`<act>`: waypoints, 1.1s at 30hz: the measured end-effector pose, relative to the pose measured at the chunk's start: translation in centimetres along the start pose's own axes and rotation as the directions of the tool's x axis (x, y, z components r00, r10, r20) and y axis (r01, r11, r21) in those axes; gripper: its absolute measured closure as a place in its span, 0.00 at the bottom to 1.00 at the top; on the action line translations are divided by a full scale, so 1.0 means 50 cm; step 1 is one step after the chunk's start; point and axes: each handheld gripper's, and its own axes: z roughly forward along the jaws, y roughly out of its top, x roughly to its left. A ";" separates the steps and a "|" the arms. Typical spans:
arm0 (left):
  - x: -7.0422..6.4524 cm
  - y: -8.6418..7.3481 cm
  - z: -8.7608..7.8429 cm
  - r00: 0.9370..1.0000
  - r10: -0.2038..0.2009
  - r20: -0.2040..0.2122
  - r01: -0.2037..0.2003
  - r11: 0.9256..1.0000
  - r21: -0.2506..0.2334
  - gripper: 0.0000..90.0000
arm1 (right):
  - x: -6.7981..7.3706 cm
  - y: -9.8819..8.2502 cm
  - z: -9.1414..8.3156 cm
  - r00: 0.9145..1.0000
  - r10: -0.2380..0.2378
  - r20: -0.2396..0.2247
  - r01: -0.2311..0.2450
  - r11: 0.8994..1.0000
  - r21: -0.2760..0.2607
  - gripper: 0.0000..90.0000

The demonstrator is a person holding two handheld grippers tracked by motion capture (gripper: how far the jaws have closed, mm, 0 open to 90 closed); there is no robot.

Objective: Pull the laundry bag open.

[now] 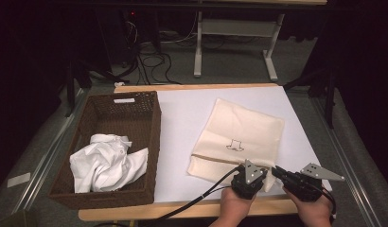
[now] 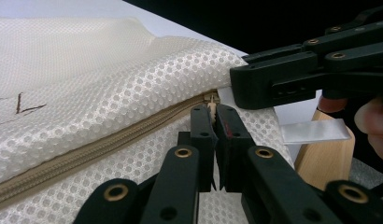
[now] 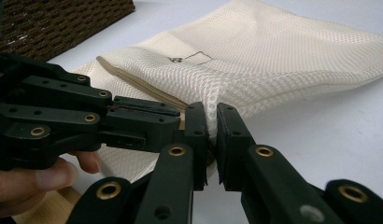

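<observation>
A cream mesh laundry bag with a small black drawing lies flat on the white sheet. A tan zipper runs along its near edge. My left gripper is shut on the zipper pull at the bag's near right corner. My right gripper is shut on the mesh fabric of the same corner, just beside the zipper's end. In the high view both grippers meet at that corner, the left gripper coming from below and the right gripper from the right. Their jaws almost touch each other.
A dark wicker basket stands at the table's left with a crumpled white garment inside. The wooden table edge runs close under both hands. Bare white sheet lies between basket and bag.
</observation>
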 end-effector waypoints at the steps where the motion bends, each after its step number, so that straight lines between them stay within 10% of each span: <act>1: 0.001 0.001 0.001 1.000 -0.007 0.001 0.007 1.000 0.009 0.97 | 0.001 0.000 0.000 1.000 -0.001 0.000 0.001 1.000 0.002 0.95; 15: 0.004 -0.002 -0.010 1.000 0.009 -0.024 -0.009 1.000 -0.009 0.97 | 0.003 0.002 -0.004 1.000 -0.024 0.018 0.024 1.000 -0.007 0.95; 19: 0.046 -0.012 -0.025 0.996 -0.083 -0.034 0.082 0.996 -0.028 0.97 | -0.006 0.004 -0.013 0.999 -0.009 0.035 0.009 1.000 -0.027 0.95; 33: 0.071 -0.021 -0.052 0.996 -0.061 -0.068 0.060 0.998 -0.022 0.97 | -0.006 0.002 -0.014 0.999 -0.021 0.036 0.022 0.999 -0.027 0.95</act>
